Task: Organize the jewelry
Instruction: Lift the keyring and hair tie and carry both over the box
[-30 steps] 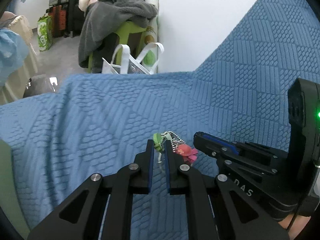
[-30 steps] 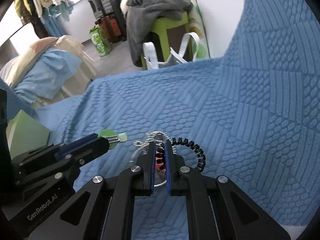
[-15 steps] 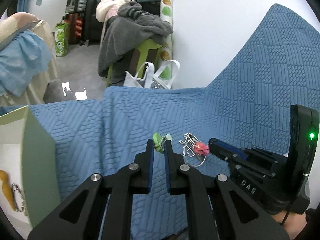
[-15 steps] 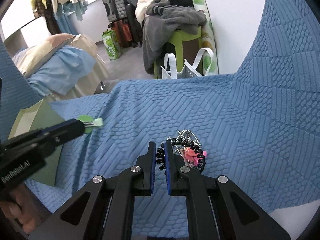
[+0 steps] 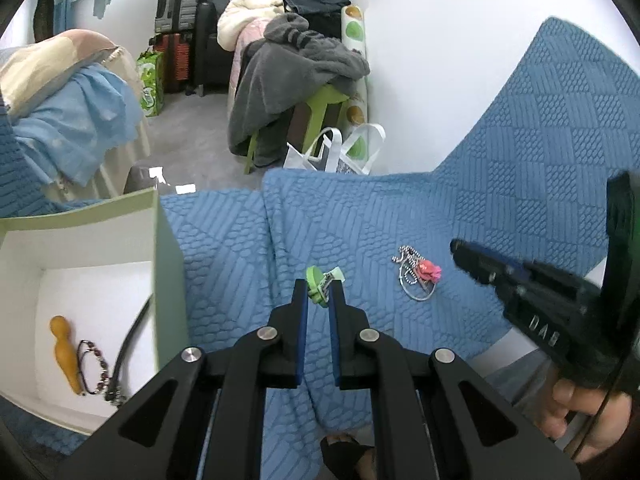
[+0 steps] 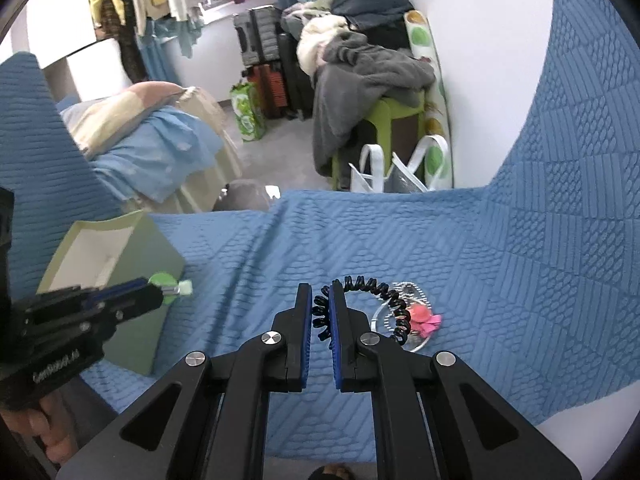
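Both tongs loaded, box off to the left

Blue blanket (image 5: 400, 216) carries the open box (image 5: 168, 280); it's left of both tongs, nearer the left tongs (image 5: 319, 300), clamped on a green clip (image 5: 316, 282). Right tongs (image 6: 320, 312) pinch a black coil tie (image 6: 372, 292); pink flower and chain (image 5: 418, 276) lie on the blanket.

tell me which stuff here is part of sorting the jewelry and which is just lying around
Part of the job:
- green clip in the left gripper
- black coil band in the right gripper
- bead chain with pink flower on the blue cover
- open box holding a beaded bracelet

Lying about:
- grey blanket
- white bag
- suitcases
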`<state>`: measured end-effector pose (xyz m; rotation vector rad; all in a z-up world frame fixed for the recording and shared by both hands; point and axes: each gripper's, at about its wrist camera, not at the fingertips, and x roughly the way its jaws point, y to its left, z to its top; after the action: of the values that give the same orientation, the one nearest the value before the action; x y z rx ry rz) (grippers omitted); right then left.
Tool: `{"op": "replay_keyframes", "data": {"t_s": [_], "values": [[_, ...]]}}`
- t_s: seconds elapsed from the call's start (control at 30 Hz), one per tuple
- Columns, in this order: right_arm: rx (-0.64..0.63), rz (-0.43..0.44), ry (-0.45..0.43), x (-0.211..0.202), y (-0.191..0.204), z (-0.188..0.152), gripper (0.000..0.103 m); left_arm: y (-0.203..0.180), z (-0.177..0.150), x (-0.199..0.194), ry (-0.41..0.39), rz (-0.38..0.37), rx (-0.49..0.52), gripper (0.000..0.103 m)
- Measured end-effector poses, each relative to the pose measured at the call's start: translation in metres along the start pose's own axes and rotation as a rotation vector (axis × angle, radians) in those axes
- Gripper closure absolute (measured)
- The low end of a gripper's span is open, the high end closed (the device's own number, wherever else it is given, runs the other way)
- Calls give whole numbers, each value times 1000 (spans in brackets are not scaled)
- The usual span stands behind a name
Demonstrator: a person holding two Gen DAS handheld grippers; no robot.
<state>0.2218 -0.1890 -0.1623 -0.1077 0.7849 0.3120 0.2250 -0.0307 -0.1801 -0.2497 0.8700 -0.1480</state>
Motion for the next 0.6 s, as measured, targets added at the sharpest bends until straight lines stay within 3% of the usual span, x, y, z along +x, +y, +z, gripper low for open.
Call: {"op": "replay_keyframes", "data": {"t_s": [0.27,0.6], "values": [[3,25,-23,-13,23,8,97,15,16,-40,-37,16,-24,93],[-2,39,-122,-48,53,40,97,34,29,-100,-127,6,-13,93]]}}
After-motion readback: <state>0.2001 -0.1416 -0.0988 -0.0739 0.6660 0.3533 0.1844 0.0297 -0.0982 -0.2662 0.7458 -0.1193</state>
